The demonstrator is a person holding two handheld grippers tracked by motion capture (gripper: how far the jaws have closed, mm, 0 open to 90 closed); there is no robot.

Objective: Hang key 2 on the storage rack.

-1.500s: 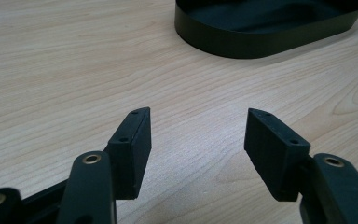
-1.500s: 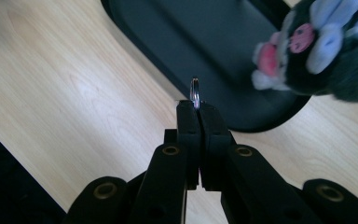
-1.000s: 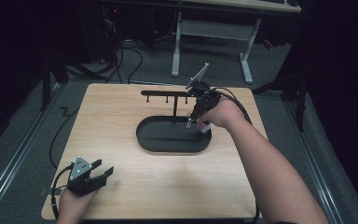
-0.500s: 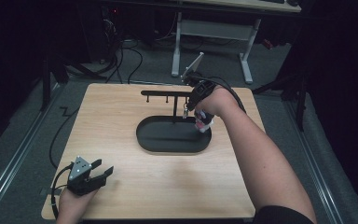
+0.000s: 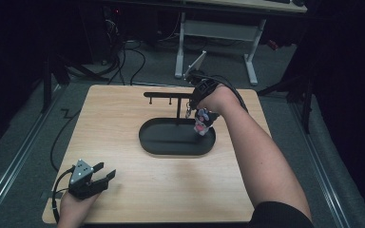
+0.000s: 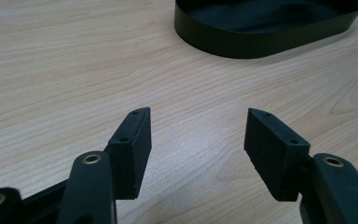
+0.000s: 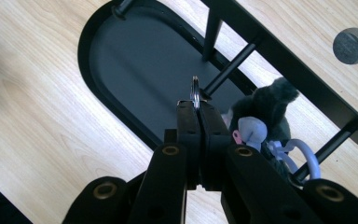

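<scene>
- Left gripper (image 5: 105,176) is seen at near-left corner of counter (image 5: 123,142), resting in the hand; jaws spread w/ nothing btwn them, only bare wood in the gap in left gripper view (image 6: 196,135). Idle, well apart from the work.
- Oval black tray (image 5: 152,142) is set mid-counter; from its far side a post rises to a black hook rack (image 5: 164,95) w/ short pegs.
- Right gripper (image 7: 196,105) is held over tray's right end, pointing down; jaws pressed together, pinching a small metal key ring (image 7: 195,91) at their tips.
- From that ring a keychain w/ dark plush charm (image 7: 270,102) hangs just beside and below the jaws; in high view the charm (image 5: 201,122) dangles above tray's right end, apparently clear of the floor of it, though contact can't be told for sure.
- Step in hand (judged): keychain is lifted and is being brought to the rack for hanging; ring is close to a peg (image 7: 228,70) in right gripper view, but not yet threaded on it.
- Next move (judged): ring's opening needs to be lined up w/ peg tip, slid on, then jaws released. Ring is thin and seen edge-on, so alignment is the fiddly part; swinging charm could pull it off line.
</scene>
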